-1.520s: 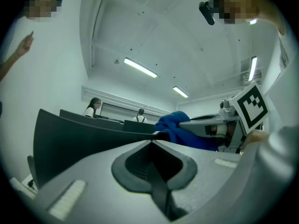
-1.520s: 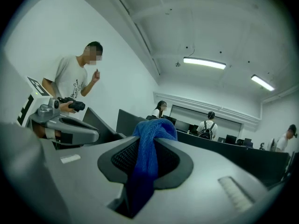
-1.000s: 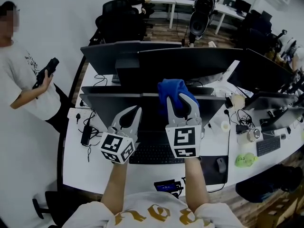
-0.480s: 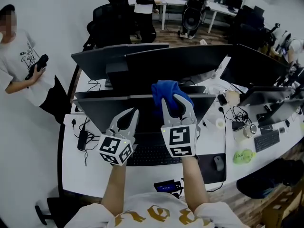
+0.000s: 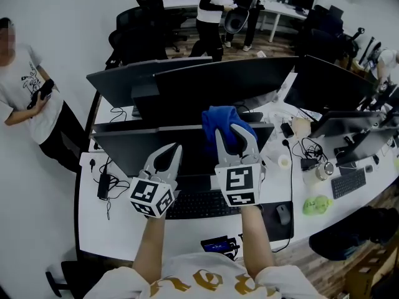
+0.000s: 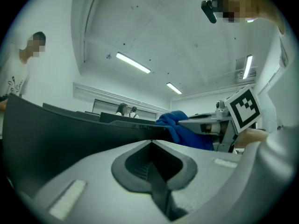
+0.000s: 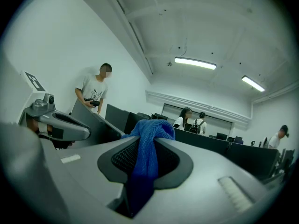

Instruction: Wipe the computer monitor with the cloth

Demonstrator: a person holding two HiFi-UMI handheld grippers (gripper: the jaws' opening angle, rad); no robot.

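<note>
The near dark monitor (image 5: 131, 151) stands across the desk, its top edge right in front of both grippers. My right gripper (image 5: 236, 131) is shut on a blue cloth (image 5: 219, 122), which bunches over the monitor's top edge. In the right gripper view the cloth (image 7: 148, 146) hangs down between the closed jaws. My left gripper (image 5: 169, 149) is shut with nothing in it and is held before the screen, left of the cloth. In the left gripper view, the cloth (image 6: 180, 127) and the right gripper show beyond the monitor (image 6: 51, 134).
A keyboard (image 5: 201, 205) and a mouse (image 5: 283, 213) lie on the white desk (image 5: 93, 220) below the grippers. More monitors (image 5: 187, 83) stand behind and to the right, among cables and small items. One person (image 5: 25, 101) stands at the left; another (image 5: 211, 8) is at the back.
Both grippers hold almost the same place; the right one with the cloth has edged slightly left along the monitor's top. The person at the left has drifted away and another has walked in at the back.
</note>
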